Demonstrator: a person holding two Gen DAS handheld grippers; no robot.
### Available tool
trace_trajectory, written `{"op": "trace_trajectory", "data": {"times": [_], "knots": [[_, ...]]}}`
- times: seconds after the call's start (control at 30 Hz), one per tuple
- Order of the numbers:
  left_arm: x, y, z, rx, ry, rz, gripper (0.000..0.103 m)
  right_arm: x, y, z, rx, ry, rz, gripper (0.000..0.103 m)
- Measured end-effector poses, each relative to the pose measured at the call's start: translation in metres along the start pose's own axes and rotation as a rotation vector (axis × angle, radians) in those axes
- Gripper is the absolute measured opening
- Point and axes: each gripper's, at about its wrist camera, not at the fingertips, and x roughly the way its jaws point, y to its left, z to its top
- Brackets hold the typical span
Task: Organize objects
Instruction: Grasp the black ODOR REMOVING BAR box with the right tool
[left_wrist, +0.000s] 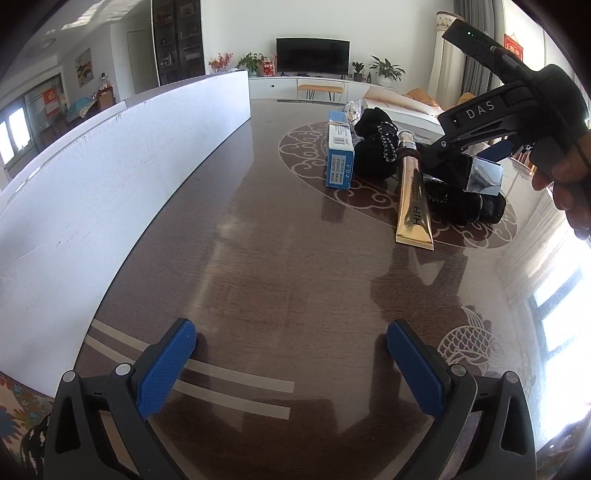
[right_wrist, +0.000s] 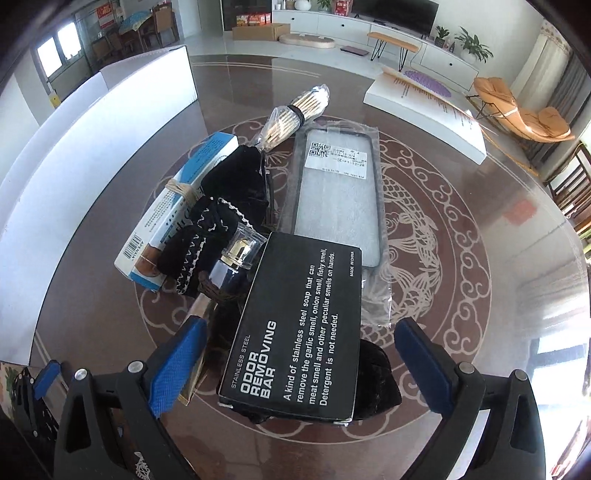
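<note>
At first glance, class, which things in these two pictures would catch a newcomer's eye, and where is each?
The black box printed "ODOR REMOVING BAR" dominates, lying between the open fingers of the right gripper on top of a heap of black fabric. Beside the heap lie a gold tube and a blue and white carton. The left gripper hangs open over bare brown table.

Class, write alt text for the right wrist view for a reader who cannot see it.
The open right gripper hovers over a black box labelled "Odor Removing Bar", which lies atop black cloth on a patterned table. Beyond lie a blue box, a bagged phone case and bundled sticks.
</note>
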Motion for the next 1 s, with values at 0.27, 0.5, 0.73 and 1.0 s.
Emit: {"op": "trace_trajectory", "data": {"times": [0.27,0.5,0.73,1.0], "knots": [[0.0,0.0,0.0,-0.001,0.001,0.001,0.103,-0.01,-0.004,-0.022,0.007,-0.023,0.071,0.059],[0.0,0.0,0.0,-0.002,-0.001,0.001,0.103,-0.041,-0.008,-0.047,0.09,-0.133,0.187,0.059],[0.0,0.001,-0.001,-0.005,-0.001,0.005,0.103,-0.085,-0.033,-0.081,0.198,-0.253,0.26,0.059],[0.0,0.001,-0.002,-0.005,0.0,0.005,0.103,-0.106,-0.088,-0.134,0.298,-0.33,0.12,0.059]]}}
